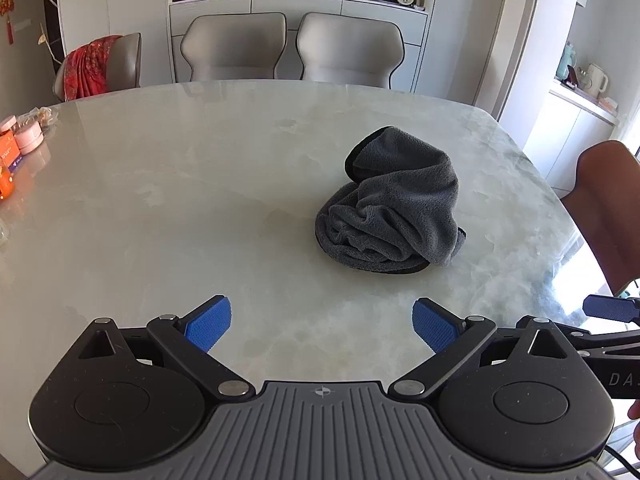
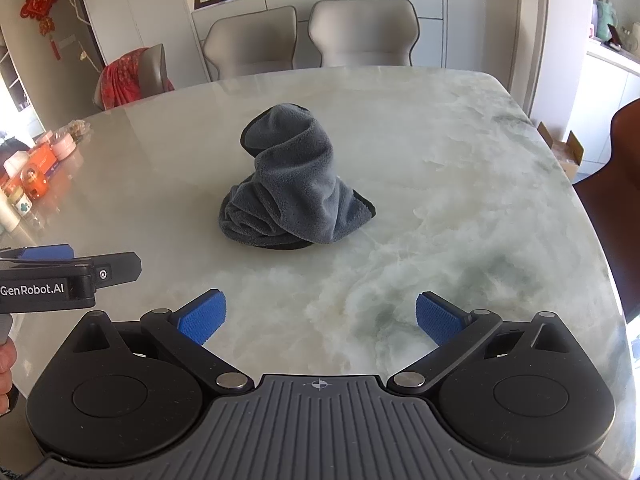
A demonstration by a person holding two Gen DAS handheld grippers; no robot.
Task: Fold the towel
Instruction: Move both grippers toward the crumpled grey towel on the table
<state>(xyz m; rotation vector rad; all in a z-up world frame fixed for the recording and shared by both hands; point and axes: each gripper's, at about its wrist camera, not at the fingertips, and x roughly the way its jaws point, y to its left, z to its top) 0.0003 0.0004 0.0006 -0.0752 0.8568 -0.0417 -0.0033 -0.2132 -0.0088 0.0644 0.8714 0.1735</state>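
A dark grey towel [image 1: 394,204] with a black hem lies crumpled in a heap on the pale marble table [image 1: 180,184]. In the right wrist view the towel [image 2: 294,184] sits ahead and slightly left of centre. My left gripper [image 1: 322,326] hangs open over the near part of the table, short of the towel, with nothing between its blue pads [image 1: 210,324]. My right gripper [image 2: 320,320] is likewise open and empty, well short of the heap. Each view catches the other gripper at its edge: the right one [image 1: 608,308] and the left one [image 2: 72,268].
Several small jars and orange boxes [image 2: 36,176] crowd the table's left edge. Two beige chairs [image 1: 292,46] stand at the far side, another with a red cloth [image 1: 94,66] at the far left, and a brown chair [image 1: 608,208] at the right.
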